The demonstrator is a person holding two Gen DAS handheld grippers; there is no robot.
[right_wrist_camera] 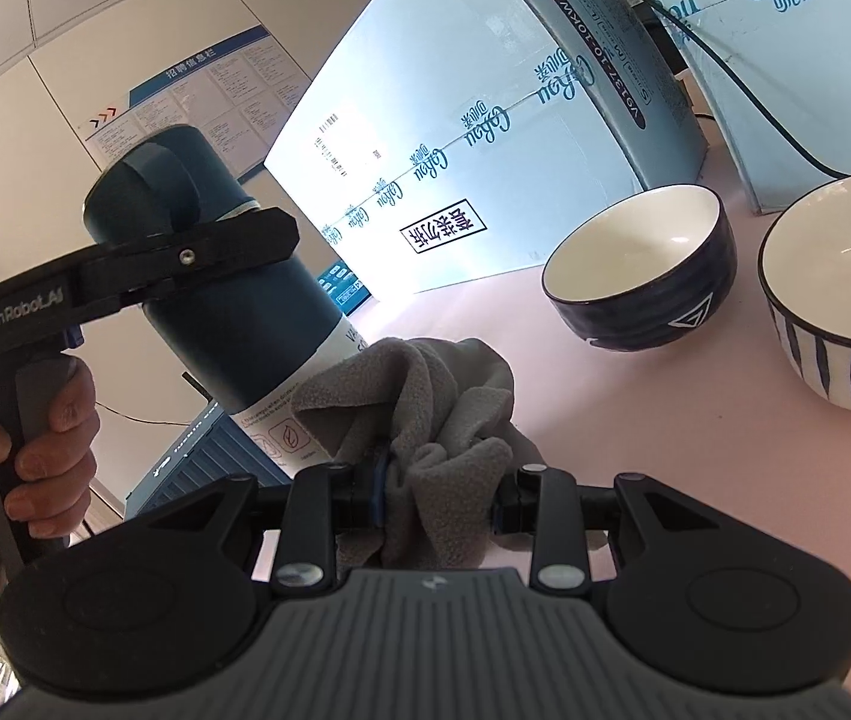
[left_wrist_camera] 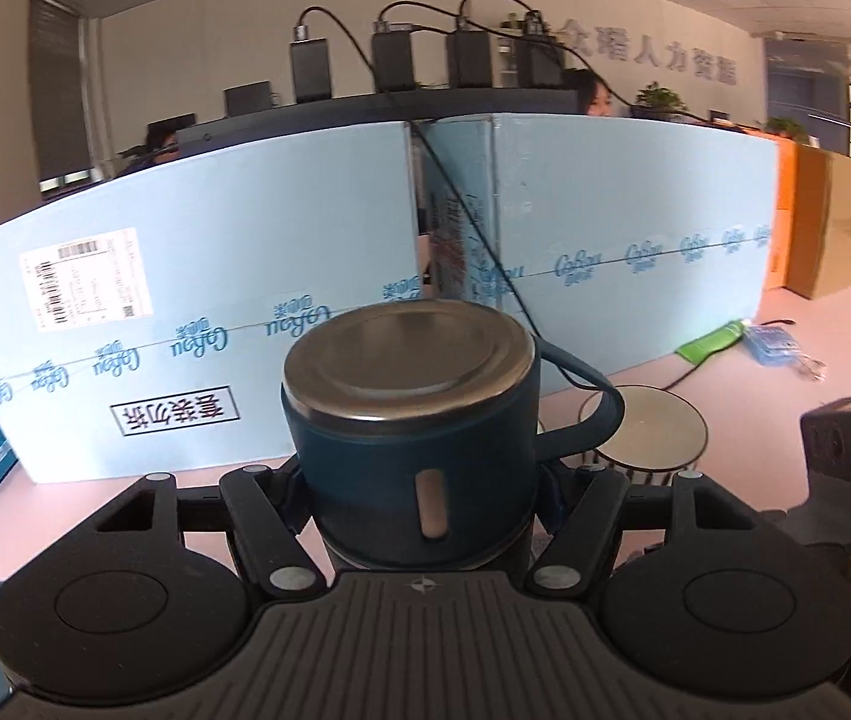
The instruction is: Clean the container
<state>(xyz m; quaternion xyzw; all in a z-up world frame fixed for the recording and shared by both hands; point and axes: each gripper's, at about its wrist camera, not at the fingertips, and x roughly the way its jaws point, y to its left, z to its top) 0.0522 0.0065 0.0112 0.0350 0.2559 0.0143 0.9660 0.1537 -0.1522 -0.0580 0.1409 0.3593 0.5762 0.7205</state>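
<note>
A dark blue insulated flask [left_wrist_camera: 407, 450] with a steel cap top and a strap loop stands up between the fingers of my left gripper [left_wrist_camera: 419, 498], which is shut on its body. In the right wrist view the flask [right_wrist_camera: 227, 312] hangs tilted above the pink table, one black finger [right_wrist_camera: 227, 243] of the left gripper clamped across it, its white-labelled lower end toward the cloth. My right gripper [right_wrist_camera: 440, 498] is shut on a bunched grey cloth [right_wrist_camera: 449, 414]. The cloth's upper fold reaches the flask's labelled end; whether they touch I cannot tell.
A dark blue bowl [right_wrist_camera: 641, 276] and a blue-striped white bowl [right_wrist_camera: 839, 294] stand on the pink table [right_wrist_camera: 635, 450] at right. Light blue cartons [left_wrist_camera: 215, 276] wall off the back, a black cable [left_wrist_camera: 485, 240] hanging across them. A hand [right_wrist_camera: 47, 420] grips the left gripper's handle.
</note>
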